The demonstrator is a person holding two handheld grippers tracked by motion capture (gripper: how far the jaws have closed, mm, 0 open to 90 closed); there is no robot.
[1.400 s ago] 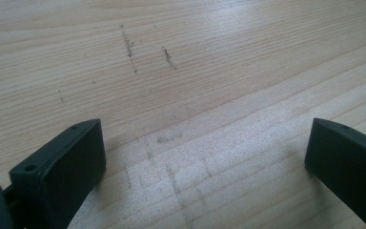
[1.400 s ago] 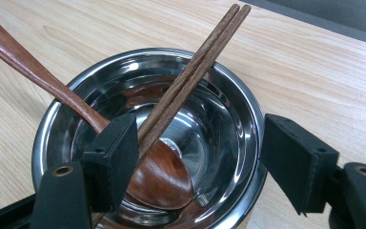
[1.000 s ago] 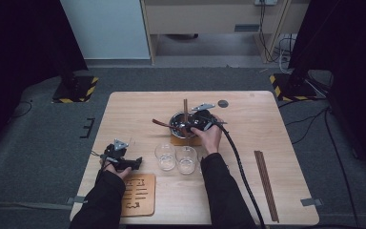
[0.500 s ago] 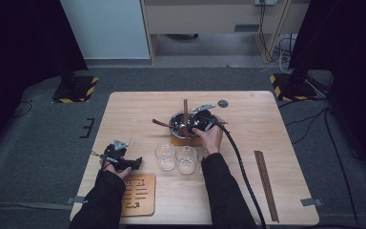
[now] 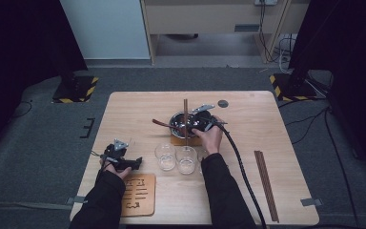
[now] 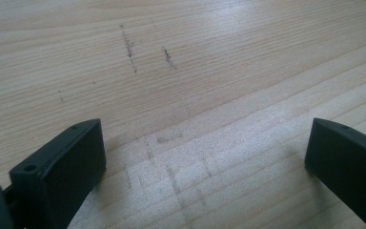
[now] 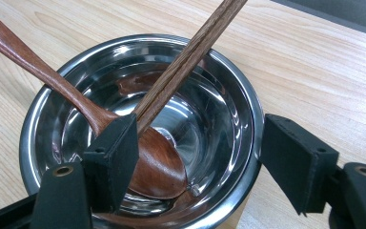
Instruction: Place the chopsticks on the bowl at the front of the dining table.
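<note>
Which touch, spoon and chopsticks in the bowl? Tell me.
Touching. In the right gripper view the chopsticks lie across the spoon inside the bowl, no gap visible.

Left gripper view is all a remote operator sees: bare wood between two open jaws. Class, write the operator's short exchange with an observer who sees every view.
Operator: Where is the right gripper?
Observer: The right gripper straddles the rim of a steel bowl, one jaw inside and one outside.
Operator: What is in that bowl?
Observer: A wooden spoon lies in it, under chopsticks that slant across the rim.
</note>
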